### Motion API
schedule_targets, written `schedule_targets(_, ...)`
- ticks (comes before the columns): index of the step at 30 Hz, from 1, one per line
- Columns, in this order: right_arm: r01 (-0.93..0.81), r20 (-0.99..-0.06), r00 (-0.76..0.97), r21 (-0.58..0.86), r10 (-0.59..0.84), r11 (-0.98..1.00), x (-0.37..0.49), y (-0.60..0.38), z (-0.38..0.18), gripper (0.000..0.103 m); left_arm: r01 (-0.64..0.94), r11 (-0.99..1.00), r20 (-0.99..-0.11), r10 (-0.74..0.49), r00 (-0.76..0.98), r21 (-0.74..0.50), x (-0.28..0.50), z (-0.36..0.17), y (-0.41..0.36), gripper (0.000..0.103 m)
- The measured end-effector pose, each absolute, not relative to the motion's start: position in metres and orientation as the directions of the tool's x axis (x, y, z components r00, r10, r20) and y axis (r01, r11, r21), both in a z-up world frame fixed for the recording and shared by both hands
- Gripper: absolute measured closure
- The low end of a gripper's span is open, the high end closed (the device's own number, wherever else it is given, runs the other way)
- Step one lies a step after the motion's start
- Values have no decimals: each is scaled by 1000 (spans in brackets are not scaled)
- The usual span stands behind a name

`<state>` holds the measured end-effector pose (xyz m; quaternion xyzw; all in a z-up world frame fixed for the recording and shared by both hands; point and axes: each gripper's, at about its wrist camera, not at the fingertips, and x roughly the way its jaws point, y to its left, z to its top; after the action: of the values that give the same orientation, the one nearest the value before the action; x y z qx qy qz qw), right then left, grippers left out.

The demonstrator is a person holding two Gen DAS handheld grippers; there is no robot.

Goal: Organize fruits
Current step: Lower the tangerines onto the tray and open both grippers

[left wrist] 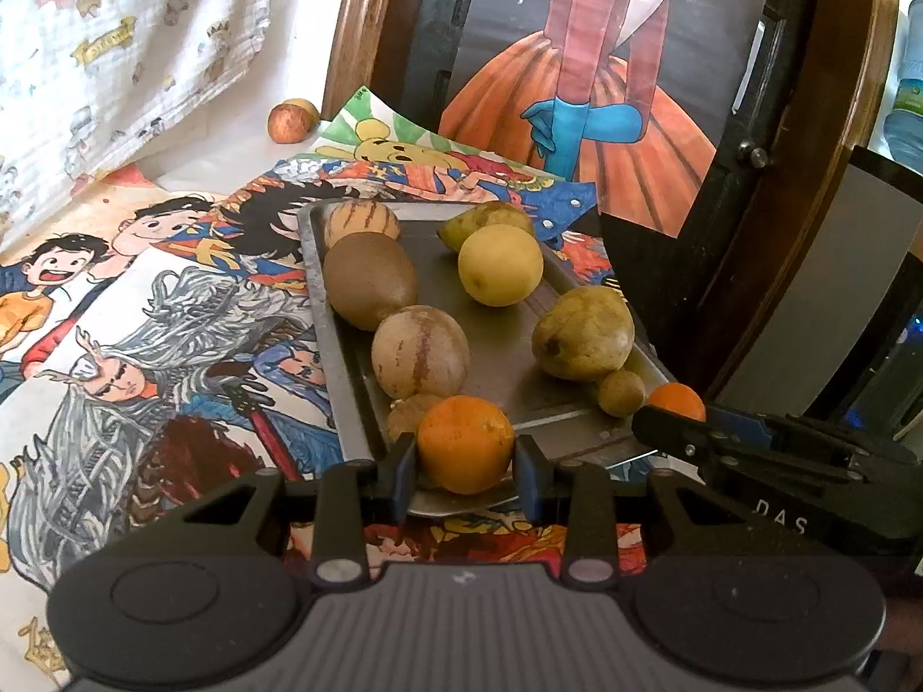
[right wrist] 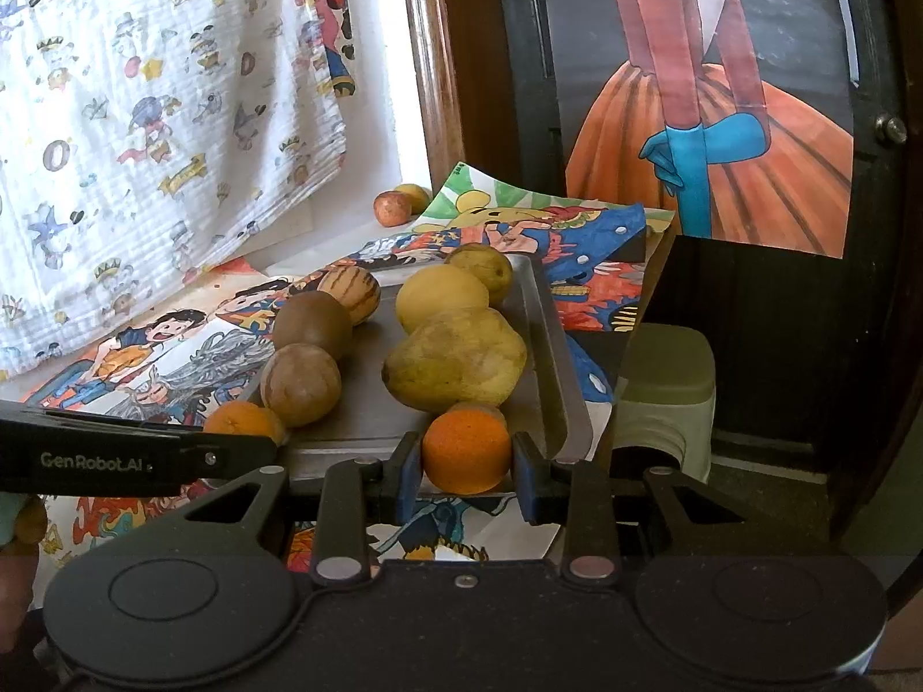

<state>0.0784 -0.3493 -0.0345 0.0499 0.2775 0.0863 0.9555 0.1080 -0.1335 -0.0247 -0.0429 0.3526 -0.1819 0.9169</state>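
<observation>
A metal tray lies on coloured drawings and carries several fruits in two rows: striped melons, a brown kiwi, a yellow lemon and pears. My left gripper is at the tray's near left corner, shut on an orange. My right gripper is at the near right corner, shut on a second orange. In the right wrist view the left gripper's finger shows beside its orange. The tray slopes up on its right rim.
Two small fruits, one reddish, sit off the tray by the back wall. A patterned cloth hangs at the left. A wooden frame and a painting of an orange dress stand behind. A green stool is right of the table edge.
</observation>
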Motion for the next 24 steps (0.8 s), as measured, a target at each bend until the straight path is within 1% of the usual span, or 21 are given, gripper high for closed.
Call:
schedule_targets(4,-137,-520,833,139,190,981,79,-349,-34,68,299,934,-632,-353,690,-195,111,-26,-135,64)
schedule_targets(24,-140,-529,829,117,181,983,97,-347,-42,68,276,938,-642,-345,685,-211,130,-34,-133,64)
